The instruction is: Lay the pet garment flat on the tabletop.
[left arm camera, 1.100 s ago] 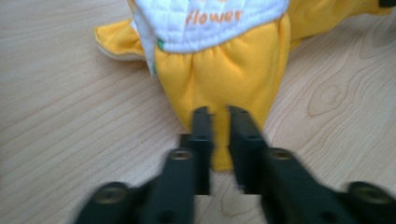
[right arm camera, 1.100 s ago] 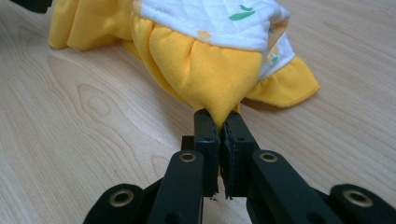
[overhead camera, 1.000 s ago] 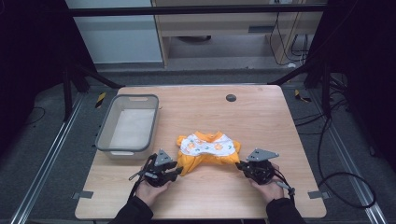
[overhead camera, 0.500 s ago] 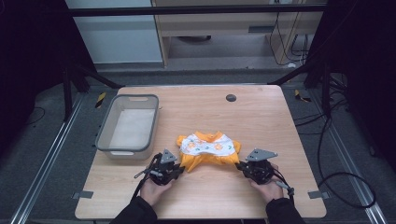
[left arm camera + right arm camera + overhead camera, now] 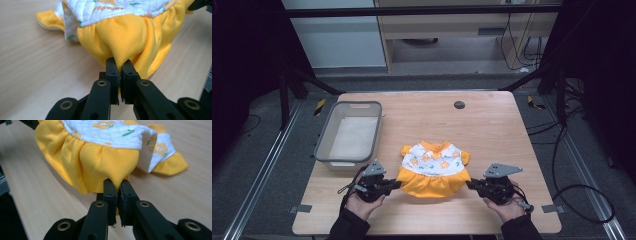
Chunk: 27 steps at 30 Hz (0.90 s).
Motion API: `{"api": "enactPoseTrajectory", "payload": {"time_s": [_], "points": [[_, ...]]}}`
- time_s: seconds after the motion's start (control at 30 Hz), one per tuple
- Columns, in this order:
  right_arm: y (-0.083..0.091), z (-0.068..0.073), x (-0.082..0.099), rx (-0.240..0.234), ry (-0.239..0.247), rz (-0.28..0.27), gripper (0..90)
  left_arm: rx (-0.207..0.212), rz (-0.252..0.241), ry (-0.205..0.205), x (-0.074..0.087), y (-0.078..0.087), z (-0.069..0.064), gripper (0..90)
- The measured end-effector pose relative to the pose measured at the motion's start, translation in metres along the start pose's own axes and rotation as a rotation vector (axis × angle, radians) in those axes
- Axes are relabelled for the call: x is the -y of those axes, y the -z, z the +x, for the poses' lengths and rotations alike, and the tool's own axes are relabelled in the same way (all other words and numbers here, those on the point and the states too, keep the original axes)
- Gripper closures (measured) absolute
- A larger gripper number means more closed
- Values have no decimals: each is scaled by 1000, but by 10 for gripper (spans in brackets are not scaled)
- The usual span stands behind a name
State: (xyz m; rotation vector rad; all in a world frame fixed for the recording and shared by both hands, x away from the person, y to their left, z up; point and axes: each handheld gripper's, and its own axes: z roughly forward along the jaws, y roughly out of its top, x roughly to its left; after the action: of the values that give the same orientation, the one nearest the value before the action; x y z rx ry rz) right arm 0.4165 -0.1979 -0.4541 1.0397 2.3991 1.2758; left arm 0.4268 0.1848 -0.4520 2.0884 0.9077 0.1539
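The left claw (image 5: 119,65), having just closed, and the right claw (image 5: 116,185) each pinch the yellow skirt of the small dress (image 5: 433,169) above the counter (image 5: 492,125).

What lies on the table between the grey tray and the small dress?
Nothing: in the high view, only a bare strip of table separates the grey tray from the dress.
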Motion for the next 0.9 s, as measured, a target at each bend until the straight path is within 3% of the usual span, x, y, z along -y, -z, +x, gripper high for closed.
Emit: {"api": "enactPoseTrajectory", "payload": {"time_s": [0.13, 0.2, 0.3, 0.5, 0.53, 0.57, 0.63, 0.67, 0.9], "points": [[7, 13, 13, -25, -7, 42, 847, 18, 72, 11, 16, -3, -12, 834], [8, 16, 21, -22, -15, 62, 840, 5, 109, -1, 24, -9, -16, 801], [4, 14, 28, 15, -11, 82, 794, -64, 138, -44, 29, -18, -19, 694], [-3, 9, 33, 56, 3, 94, 712, -90, 74, -44, 29, -15, -17, 415], [-2, 9, 33, 59, 5, 84, 699, -93, 52, -42, 28, -11, -16, 415], [1, 9, 32, 68, 2, 52, 639, -101, 31, -42, 27, -7, -16, 360], [2, 9, 31, 74, 3, 38, 625, -98, 16, -39, 26, -4, -15, 337], [6, 8, 28, 83, 6, -3, 589, -100, -24, -29, 24, 3, -13, 320], [9, 0, 18, 131, 6, -64, 532, -113, -73, -37, 19, 14, -9, 266]]}}
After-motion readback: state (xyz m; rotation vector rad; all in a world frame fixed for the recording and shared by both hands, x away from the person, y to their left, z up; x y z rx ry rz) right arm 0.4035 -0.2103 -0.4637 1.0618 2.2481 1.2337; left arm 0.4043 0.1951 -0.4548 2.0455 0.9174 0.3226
